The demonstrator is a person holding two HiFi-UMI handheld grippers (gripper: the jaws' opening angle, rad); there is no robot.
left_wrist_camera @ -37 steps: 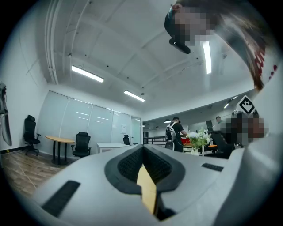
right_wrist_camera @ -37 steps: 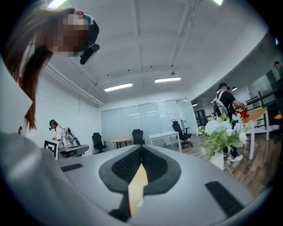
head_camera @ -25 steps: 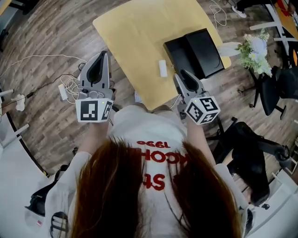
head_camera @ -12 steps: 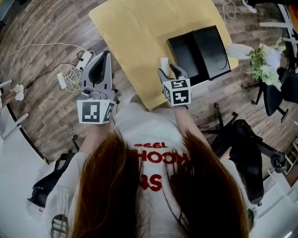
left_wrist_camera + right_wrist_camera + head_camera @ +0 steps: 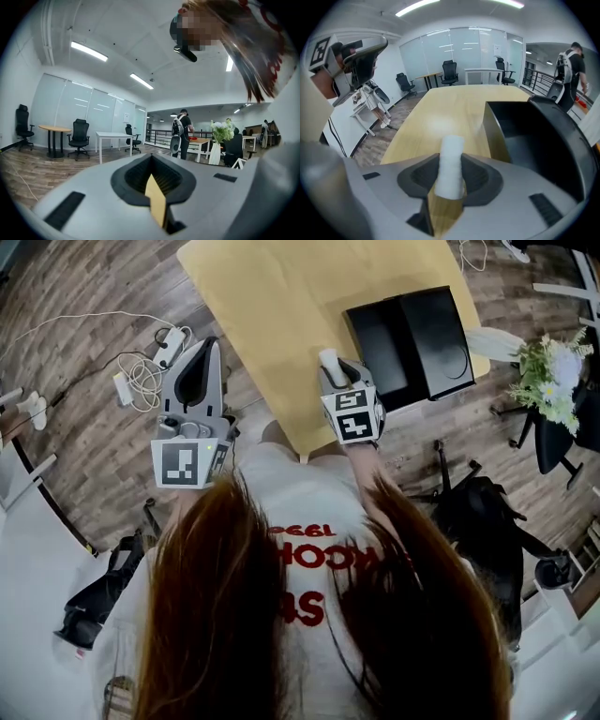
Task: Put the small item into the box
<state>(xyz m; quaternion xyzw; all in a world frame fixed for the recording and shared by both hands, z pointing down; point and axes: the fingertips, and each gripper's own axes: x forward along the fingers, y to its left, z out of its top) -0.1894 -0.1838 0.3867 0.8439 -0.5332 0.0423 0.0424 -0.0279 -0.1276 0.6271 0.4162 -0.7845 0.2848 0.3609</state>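
Note:
A small white cylinder-like item lies near the front edge of the yellow table. My right gripper is over it, jaws closing, and in the right gripper view the item fills the gap between the two dark pads of that gripper. The open black box stands just right of it, its dark inside showing in the right gripper view. My left gripper hangs over the floor left of the table, jaws together, holding nothing.
Cables and a power strip lie on the wooden floor at the left. A vase of flowers and a black office chair stand to the right. A person stands far off in the room.
My right gripper has swung left from beside the box and come down around the white item. The left gripper has barely moved.

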